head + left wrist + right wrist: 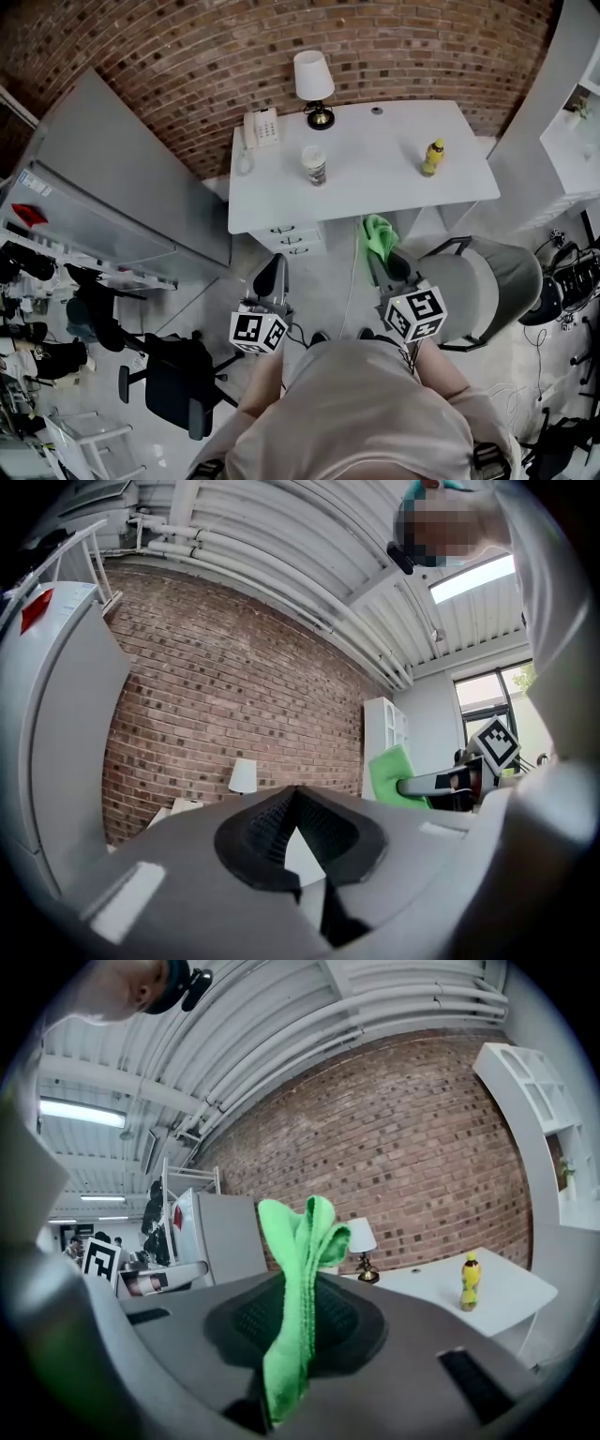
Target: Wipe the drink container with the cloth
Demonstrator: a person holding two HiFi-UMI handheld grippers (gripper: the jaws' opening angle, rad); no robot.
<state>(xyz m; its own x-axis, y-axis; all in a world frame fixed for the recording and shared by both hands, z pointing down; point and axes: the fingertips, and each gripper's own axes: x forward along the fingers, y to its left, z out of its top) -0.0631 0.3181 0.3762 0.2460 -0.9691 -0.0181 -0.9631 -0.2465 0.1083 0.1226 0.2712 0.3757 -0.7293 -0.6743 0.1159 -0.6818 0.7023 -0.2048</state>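
Pinching green cloth [298, 1279], right gripper [382, 251] — label on yellow bottle [432, 157] unreadable.

From here the cloth [298, 1307] in the right gripper [300, 1283] reads as soft, nappy green fabric with a stitched edge. It sits against ribbed matt black pads [343, 1324] set in smooth matt grey plastic, and the left gripper [295, 803] has the same finish. In my head view the desk [375, 187] at 12 o'clock is smooth matt white, the bottle [432, 157] at 1 o'clock looks like glossy yellow plastic, and the wall [281, 37] beyond is rough brick.
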